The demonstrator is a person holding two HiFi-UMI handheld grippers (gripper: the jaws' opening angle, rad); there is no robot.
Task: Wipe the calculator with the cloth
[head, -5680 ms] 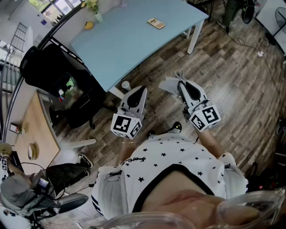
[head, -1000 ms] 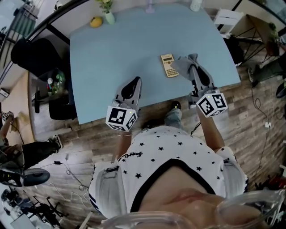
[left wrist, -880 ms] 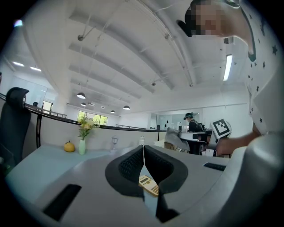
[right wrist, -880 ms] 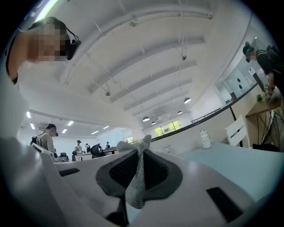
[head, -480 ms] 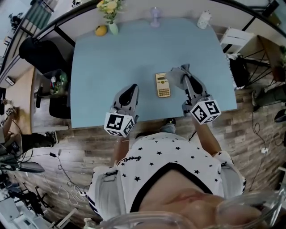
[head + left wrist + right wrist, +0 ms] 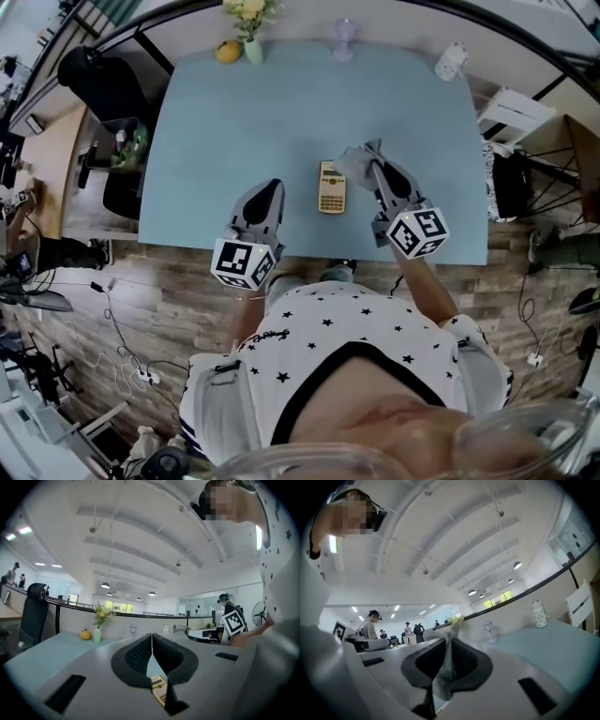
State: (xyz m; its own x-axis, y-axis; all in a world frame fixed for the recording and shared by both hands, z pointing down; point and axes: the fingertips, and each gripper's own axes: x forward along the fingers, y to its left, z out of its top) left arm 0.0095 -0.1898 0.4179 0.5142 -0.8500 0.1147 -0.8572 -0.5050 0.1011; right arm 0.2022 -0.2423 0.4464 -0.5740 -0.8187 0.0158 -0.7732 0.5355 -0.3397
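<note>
Head view: the left hand-held gripper (image 6: 268, 192) is held over the bench (image 6: 216, 141), jaws pressed together on nothing, and the right hand-held gripper (image 6: 377, 167) is clamped on the grey cloth (image 6: 354, 161). Between them the calculator (image 6: 331, 187) lies flat on the bench, just beside the cloth. A flower vase (image 6: 251, 45), glass (image 6: 345, 36) and white jar (image 6: 452, 61) stand along the far edge.

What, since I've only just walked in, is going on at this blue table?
A person stands at the table with a gripper in each hand. The right gripper is shut on a grey cloth, held just to the right of a calculator lying flat on the table. The left gripper is shut with nothing in it, left of the calculator. The cloth is not yet over the calculator.
</note>
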